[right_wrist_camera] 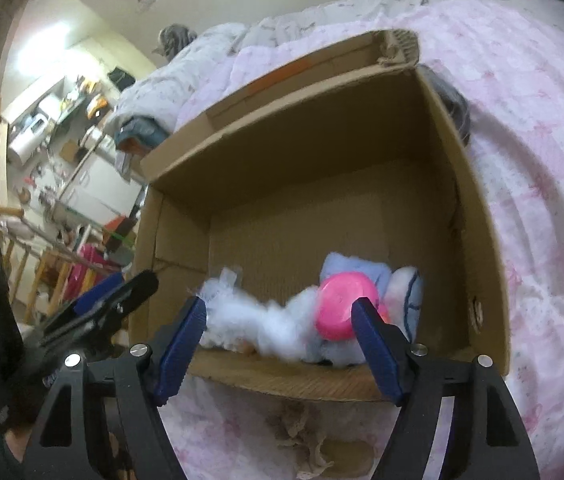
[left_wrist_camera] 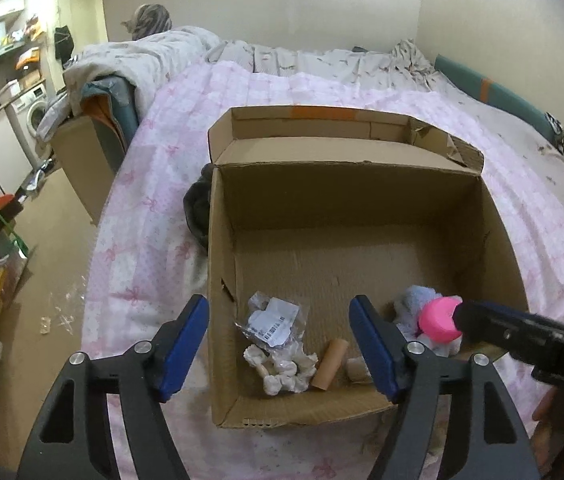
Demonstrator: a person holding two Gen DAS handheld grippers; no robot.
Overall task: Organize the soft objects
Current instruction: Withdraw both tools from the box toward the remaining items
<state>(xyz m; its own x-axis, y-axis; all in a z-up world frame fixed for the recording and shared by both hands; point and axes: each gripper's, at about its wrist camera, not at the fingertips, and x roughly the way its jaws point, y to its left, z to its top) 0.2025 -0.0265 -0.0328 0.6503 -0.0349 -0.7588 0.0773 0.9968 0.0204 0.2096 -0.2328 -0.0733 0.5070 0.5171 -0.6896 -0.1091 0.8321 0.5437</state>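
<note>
1. Cardboard box (left_wrist_camera: 362,216) sits open on the bed's pink quilt (left_wrist_camera: 153,208) and already holds soft things along its near wall: a white knotted rope toy (left_wrist_camera: 282,372), a crumpled plastic packet (left_wrist_camera: 273,320), cardboard tubes (left_wrist_camera: 330,364), and a pale blue and white plush heap (right_wrist_camera: 302,320) with a pink plastic piece (right_wrist_camera: 338,304).
2. Left tool (left_wrist_camera: 282,348) and right tool (right_wrist_camera: 282,340) both stand wide apart, gripping nothing.
3. Judged from this, several items are stowed; a beige lacy cloth (right_wrist_camera: 302,440) on the quilt before the box probably remains.
4. Most of the box floor is bare; the far flap (left_wrist_camera: 322,144) is folded back, leaving the top open.
</note>
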